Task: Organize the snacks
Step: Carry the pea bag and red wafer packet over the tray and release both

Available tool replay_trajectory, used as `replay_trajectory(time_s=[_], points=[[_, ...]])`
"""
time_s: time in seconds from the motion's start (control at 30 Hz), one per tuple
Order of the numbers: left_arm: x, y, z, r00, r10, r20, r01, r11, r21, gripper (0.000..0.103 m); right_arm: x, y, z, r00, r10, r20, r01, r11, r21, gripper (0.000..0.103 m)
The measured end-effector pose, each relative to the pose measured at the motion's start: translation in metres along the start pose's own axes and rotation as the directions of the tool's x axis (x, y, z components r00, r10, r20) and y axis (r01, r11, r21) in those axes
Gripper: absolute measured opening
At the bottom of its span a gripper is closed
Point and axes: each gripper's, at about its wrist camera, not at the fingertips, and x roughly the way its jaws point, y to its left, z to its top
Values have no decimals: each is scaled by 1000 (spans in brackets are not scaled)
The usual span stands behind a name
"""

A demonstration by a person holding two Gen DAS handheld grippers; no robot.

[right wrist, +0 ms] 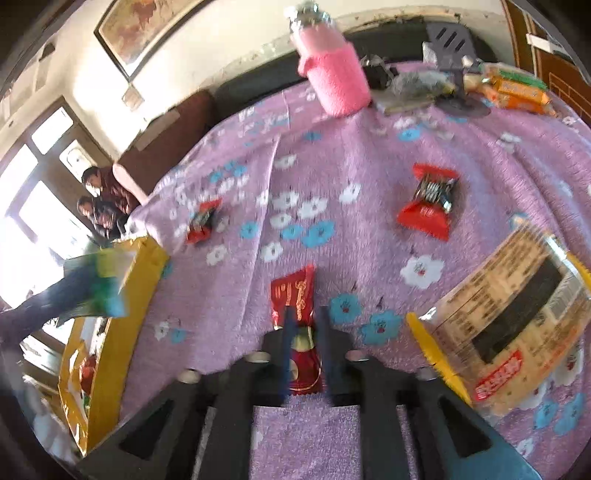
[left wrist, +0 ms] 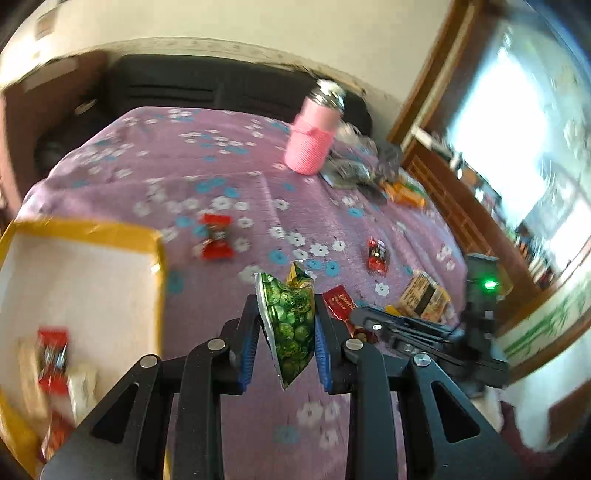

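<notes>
One green pea packet point(left wrist: 291, 321) is pinched between the blue pads of the left gripper point(left wrist: 286, 325), held above the cloth just right of the yellow box point(left wrist: 159, 258). One dark red sachet point(right wrist: 297, 328) lies flat on the cloth between the fingers of the right gripper point(right wrist: 304, 350), whose jaws are narrowed on either side of it; whether it is truly clamped cannot be told. Two red wrapped sweets are counted on the cloth beyond the box: one point(right wrist: 201, 221) close to the box's far corner, the other point(right wrist: 430, 201) well to the right of it. One large yellow-edged packet point(right wrist: 517, 328) with printed text is seen farther right still. Inside the box, at least one red sweet point(left wrist: 53, 354) and pale packets are made out, blurred. One pink-sleeved bottle point(right wrist: 332, 70) stands far beyond the box, with orange packets point(right wrist: 517, 88) near it. The surface is covered by a purple flowered cloth point(right wrist: 369, 155). A framed picture point(right wrist: 140, 26) hangs on the wall.
</notes>
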Motion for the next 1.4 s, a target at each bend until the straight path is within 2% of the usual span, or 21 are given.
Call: replay_trajectory(time_s=[0.07,0.13,0.23,0.3,0.4,0.53,0.67,0.8,0.97,1.2,1.4], points=[[-19,10,-9,999,-9,37,10,999,-45,24,0,4,-1,1000,-1,13,1,1000,-22,35],[-36,22,-18,998,-5,68,10,997,-82,24,4,14,-2,999,-44,14,45,997,-61,34],[-55,38,-26,995,2,95,10,992,-123,24,12,27,-4,991,-135,16,136,983,-124,32],[-66,50,-30,992,36,118,-20,990,-141,24,16,38,-7,975,-221,27,222,958,-179,26],[-79,66,-37,987,76,143,-52,985,-164,24,15,40,-7,971,-239,29,240,955,-174,26],[-94,94,-43,981,101,163,-64,974,-216,24,2,40,-5,981,-192,30,195,973,-124,26],[-102,123,-47,977,132,169,-83,959,-270,24,-21,70,-1,992,-109,60,117,982,-150,26],[-104,153,-45,975,165,148,-109,937,-331,24,-32,133,4,999,20,50,-7,968,-249,25],[-98,178,-39,976,186,114,-136,927,-350,24,-8,206,-7,990,126,-56,-138,929,-342,25],[-81,204,-29,975,214,57,-181,919,-349,24,40,264,-23,984,114,-136,-160,901,-404,25],[-76,215,-31,973,227,32,-202,914,-351,25,71,270,-32,985,54,-166,-120,902,-415,25]])
